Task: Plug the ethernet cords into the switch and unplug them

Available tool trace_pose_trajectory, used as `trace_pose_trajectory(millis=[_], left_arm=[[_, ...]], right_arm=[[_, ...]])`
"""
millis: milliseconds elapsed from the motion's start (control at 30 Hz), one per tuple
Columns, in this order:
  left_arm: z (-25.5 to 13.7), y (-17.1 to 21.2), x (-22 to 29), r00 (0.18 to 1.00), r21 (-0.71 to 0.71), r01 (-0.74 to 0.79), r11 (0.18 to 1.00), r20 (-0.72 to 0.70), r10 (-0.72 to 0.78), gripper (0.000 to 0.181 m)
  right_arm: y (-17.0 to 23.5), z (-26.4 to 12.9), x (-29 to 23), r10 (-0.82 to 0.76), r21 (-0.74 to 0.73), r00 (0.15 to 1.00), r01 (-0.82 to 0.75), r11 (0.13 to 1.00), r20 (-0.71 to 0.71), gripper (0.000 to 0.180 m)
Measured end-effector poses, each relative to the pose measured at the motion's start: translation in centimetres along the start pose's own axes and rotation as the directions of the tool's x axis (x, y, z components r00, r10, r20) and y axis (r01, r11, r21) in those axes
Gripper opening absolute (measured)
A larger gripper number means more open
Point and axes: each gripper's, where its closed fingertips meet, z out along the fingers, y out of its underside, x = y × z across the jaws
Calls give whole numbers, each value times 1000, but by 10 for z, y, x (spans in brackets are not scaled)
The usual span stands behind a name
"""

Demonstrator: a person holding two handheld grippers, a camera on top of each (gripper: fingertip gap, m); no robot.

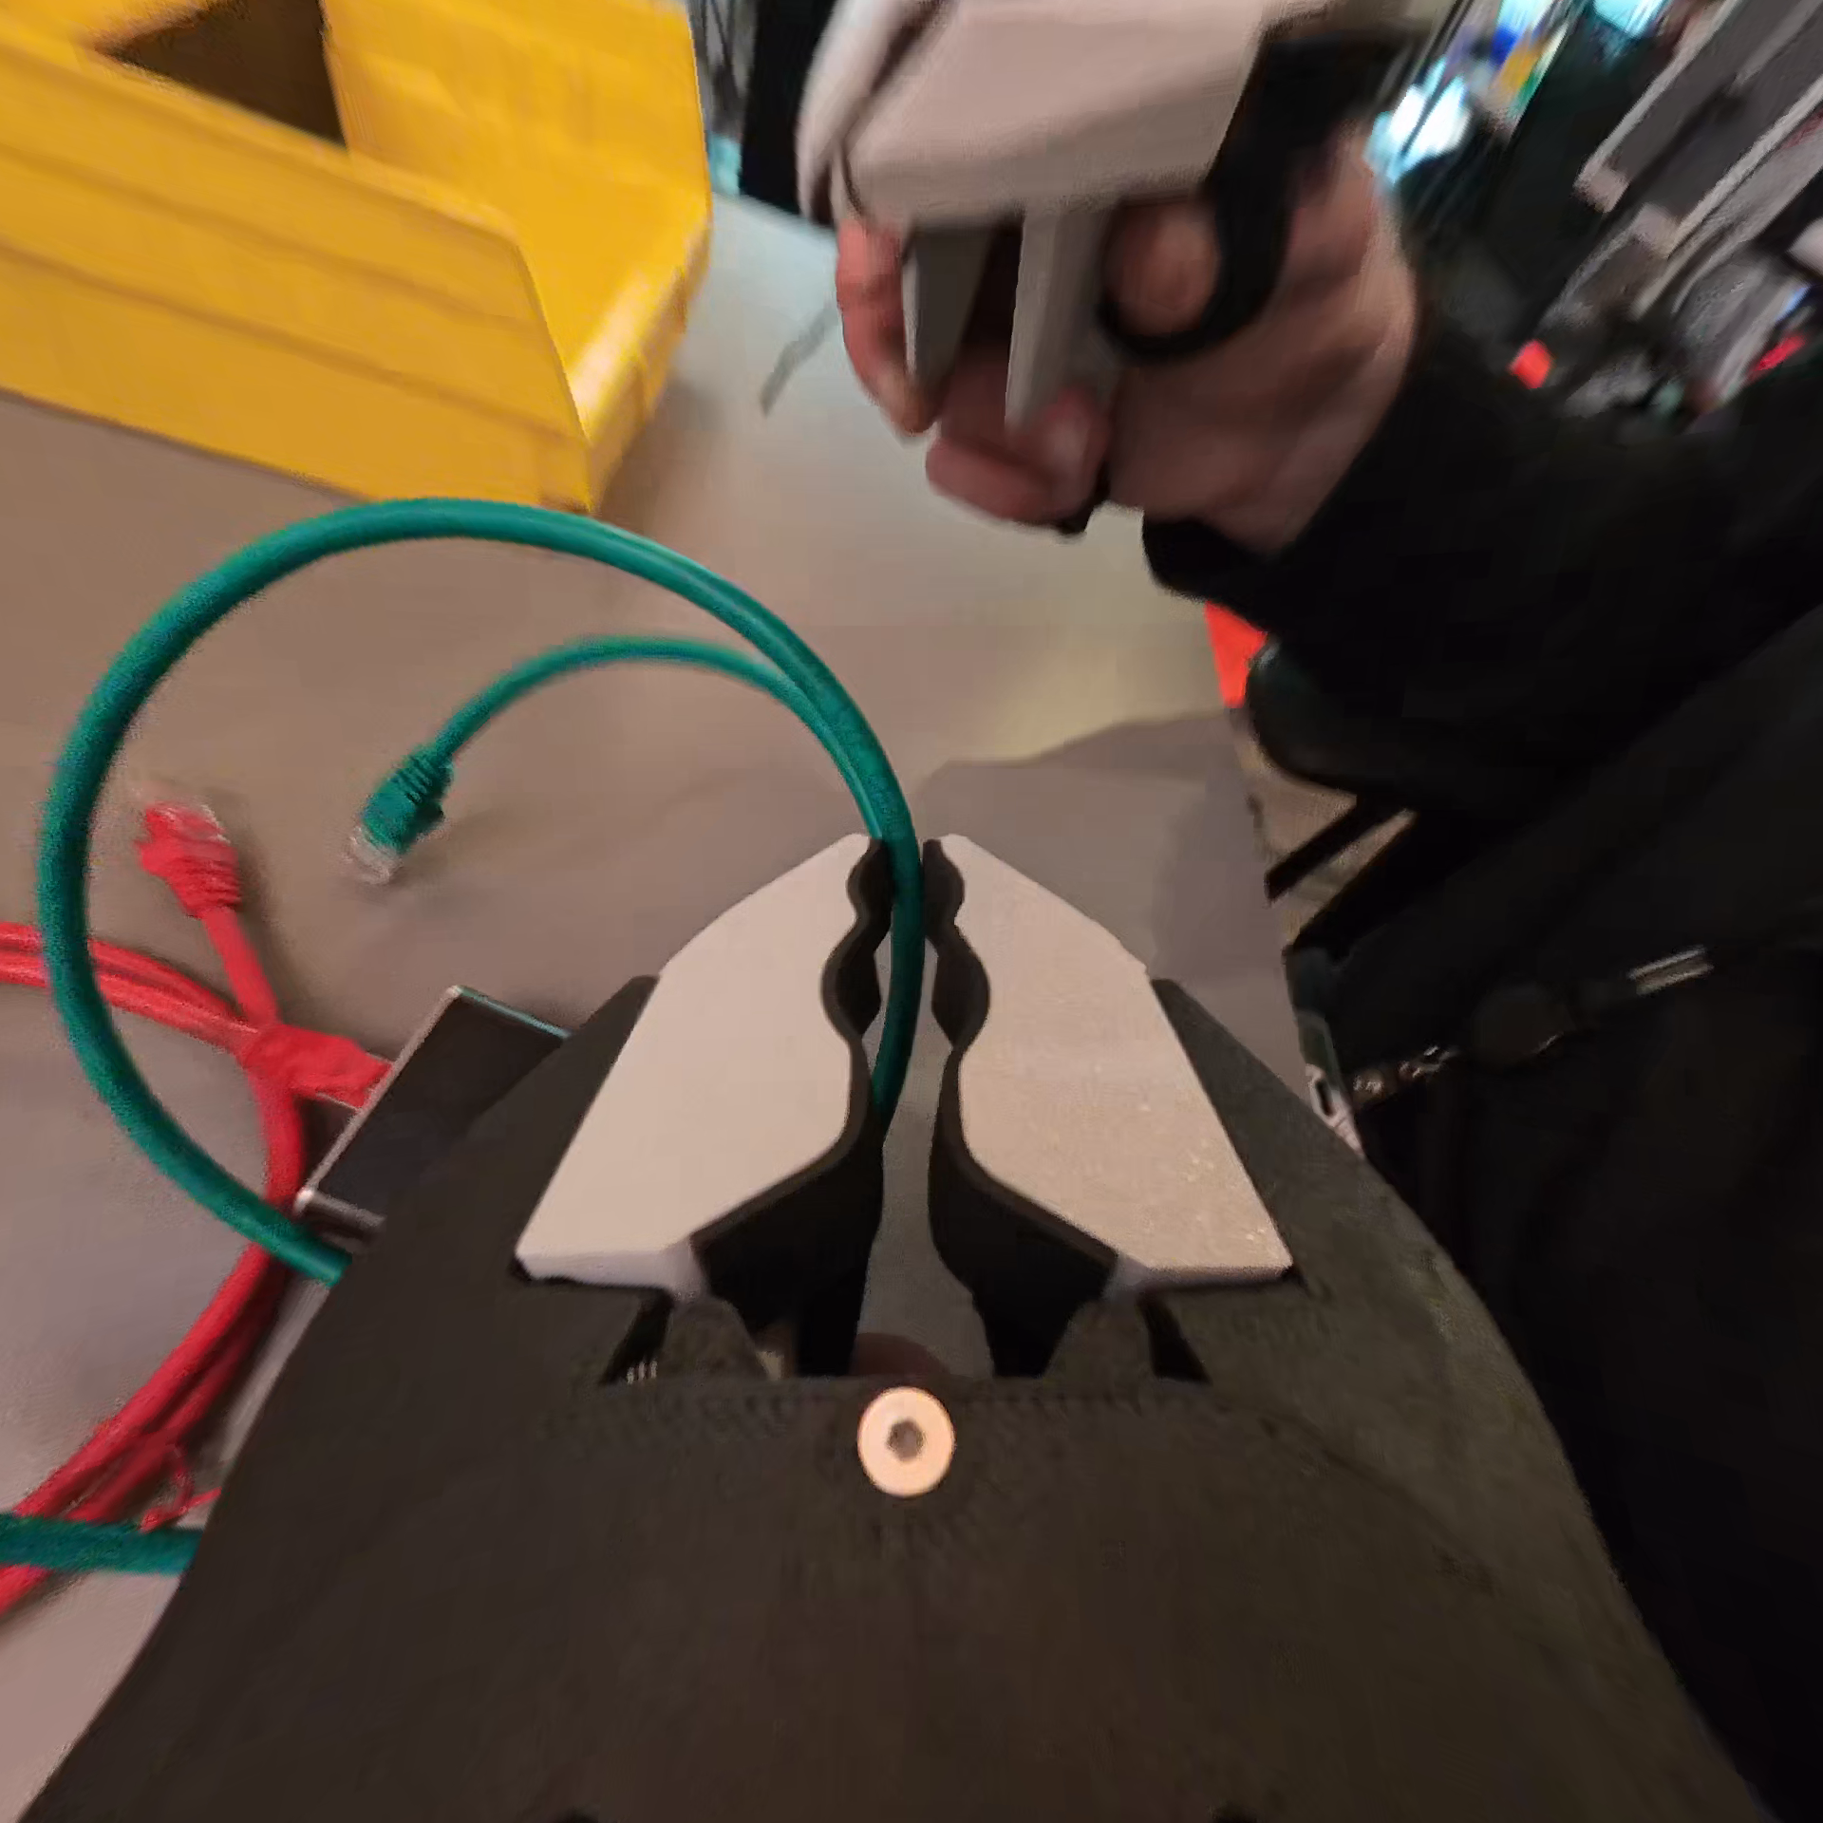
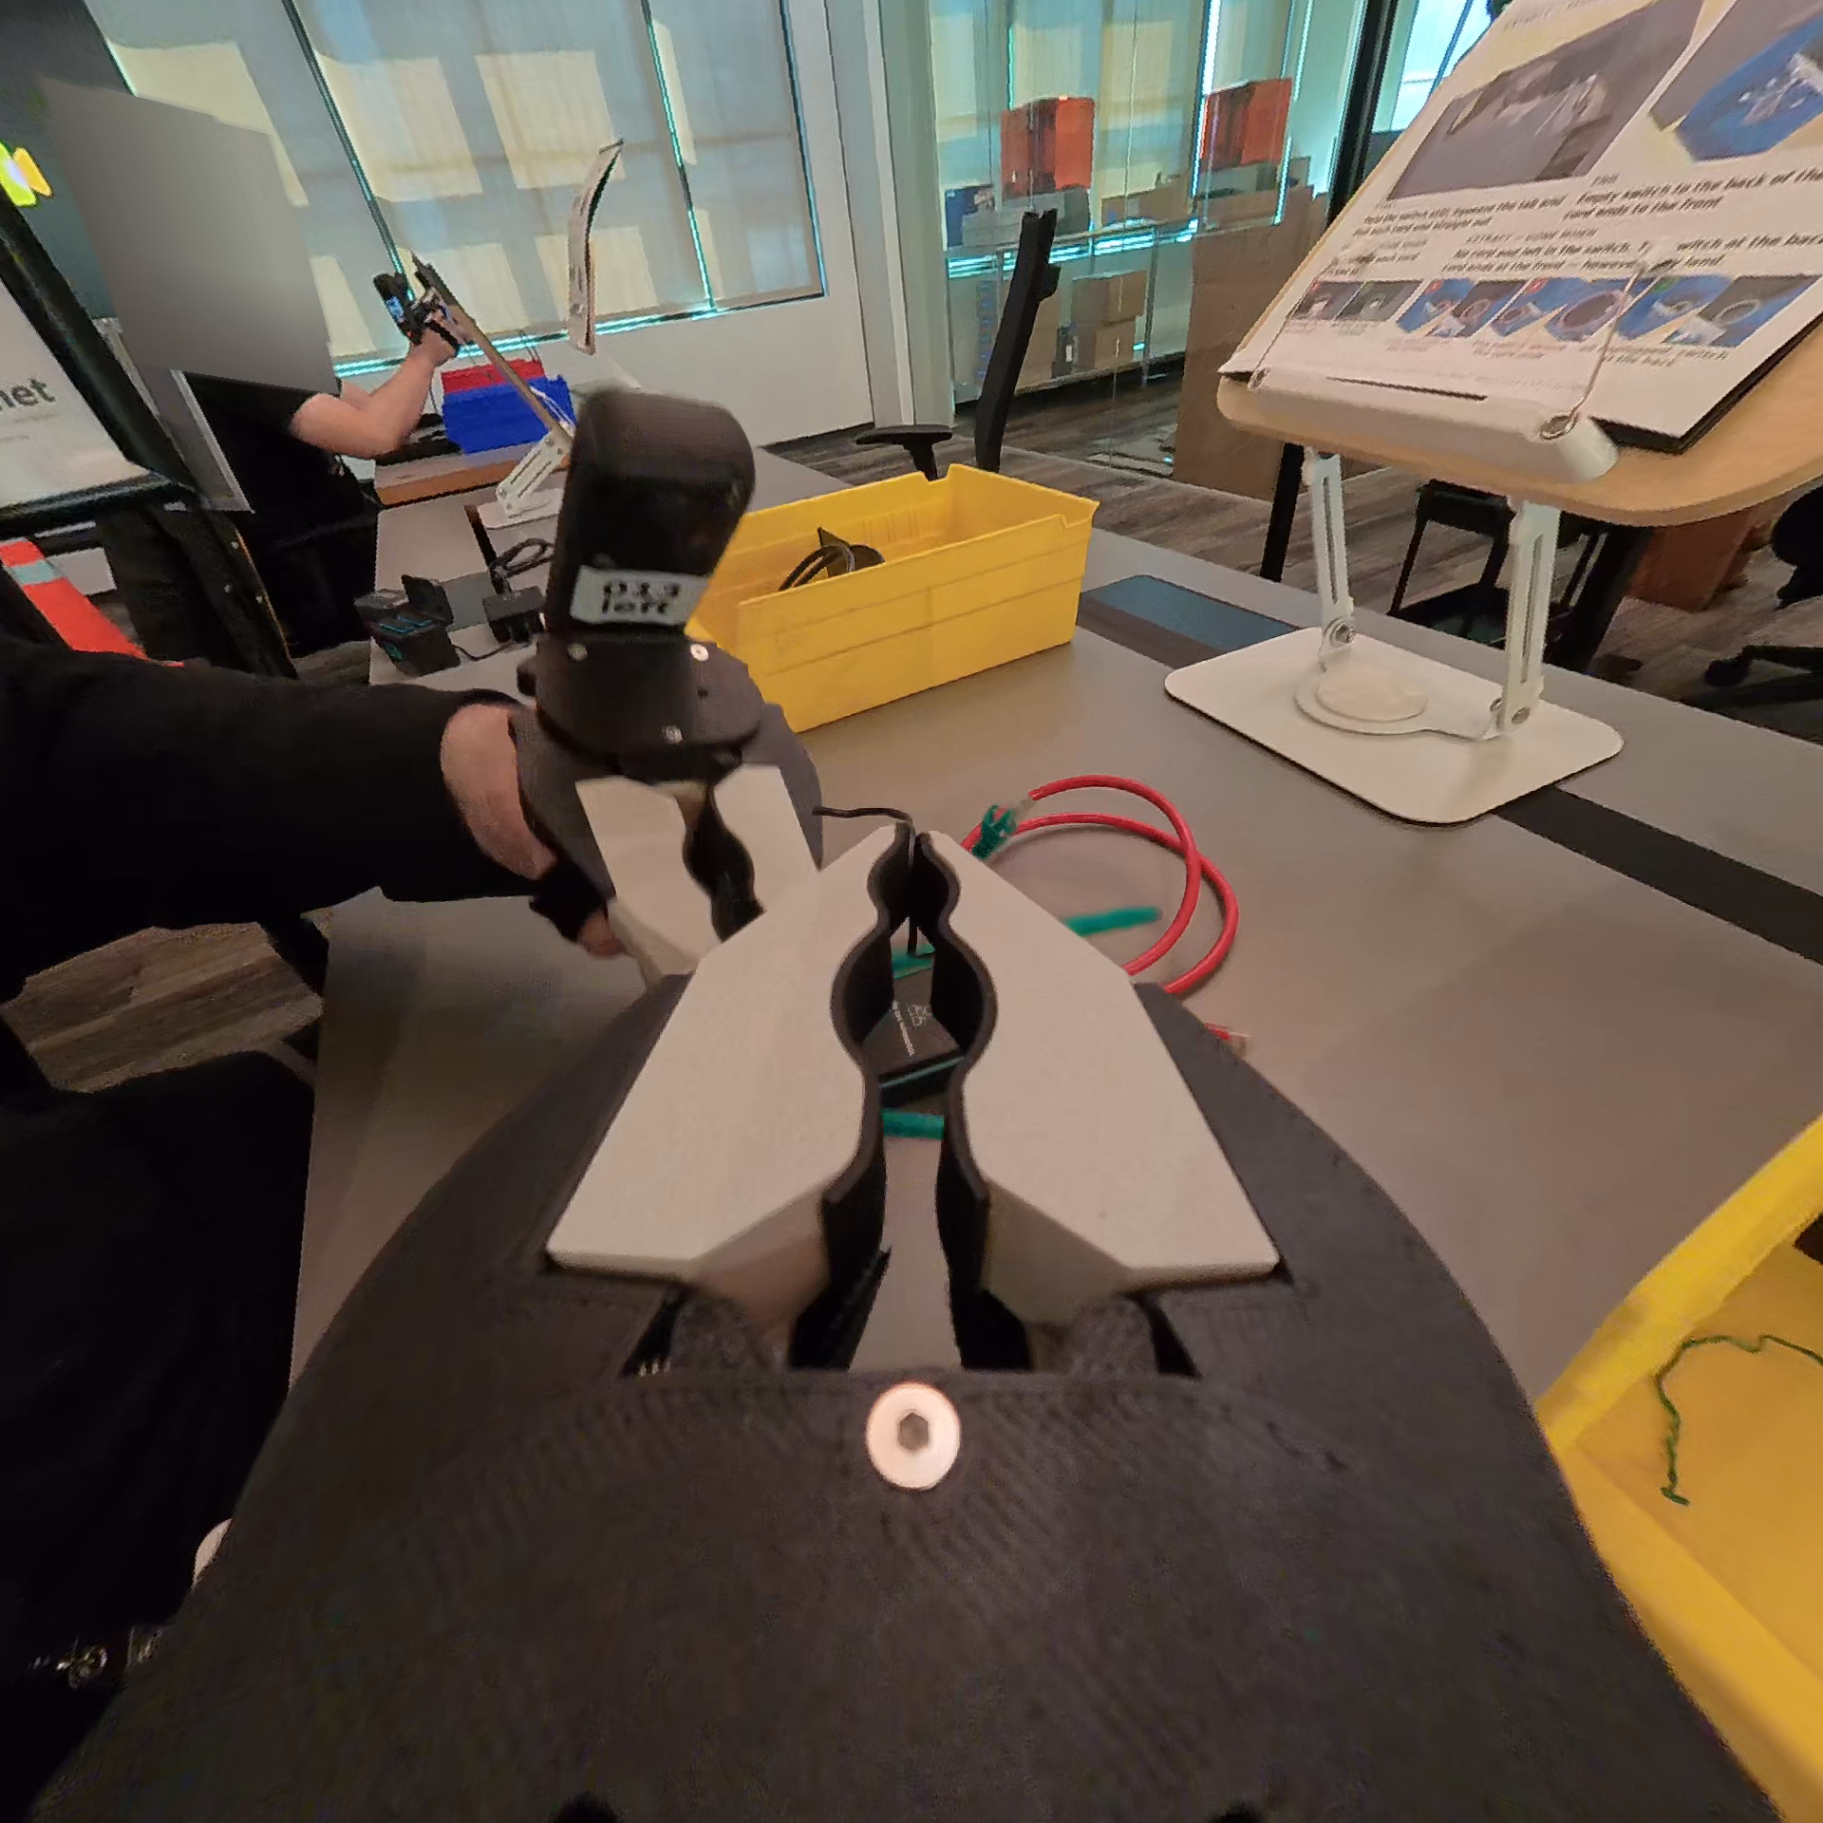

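My left gripper (image 1: 900, 850) is shut on a green ethernet cord (image 1: 296, 543), which loops up and left over the grey table. The cord's free green plug (image 1: 404, 789) hangs near a red plug (image 1: 182, 848) of a bundled red cord (image 1: 197, 996). The black switch (image 1: 434, 1085) shows as a corner under my left fingers. My right gripper (image 2: 912, 846) is shut on a thin black cord (image 2: 858, 813) above the switch (image 2: 912, 1041). The left gripper (image 2: 720, 908) is just to its left. The right gripper (image 1: 986, 395) shows blurred in the left wrist view.
A yellow bin (image 2: 917, 592) stands at the back of the table (image 2: 1480, 1036); it also shows in the left wrist view (image 1: 296, 296). Another yellow bin (image 2: 1697, 1381) is at the near right. A white document stand (image 2: 1381, 710) is at the right. A person works at a far table. The tips of one gripper are about 9 cm away from the tips of the other. Between my left fingertips and the red plug (image 1: 182, 848) there is roughly 15 cm.
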Motion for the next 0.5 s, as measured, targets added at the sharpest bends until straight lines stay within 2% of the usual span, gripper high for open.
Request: trace_pose_trajectory(millis=[100, 167, 300, 500], left_arm=[[-26, -29, -1, 1000, 133, 23, 991, -7, -23, 6], [-38, -34, -3, 999, 157, 43, 987, -10, -42, 6], [-36, -17, -5, 999, 80, -10, 997, 43, 6, 6], [4, 20, -4, 984, -131, -143, 981, 91, 155, 9]], right_arm=[[-5, -3, 3, -2, 19, 1000, 2, 1000, -16, 0], [-5, -3, 4, 5, 18, 1000, -4, 1000, -23, 0], [2, -2, 7, 9, -14, 999, -10, 1000, -32, 0], [5, 0, 6, 30, -11, 999, -30, 999, -19, 0]])
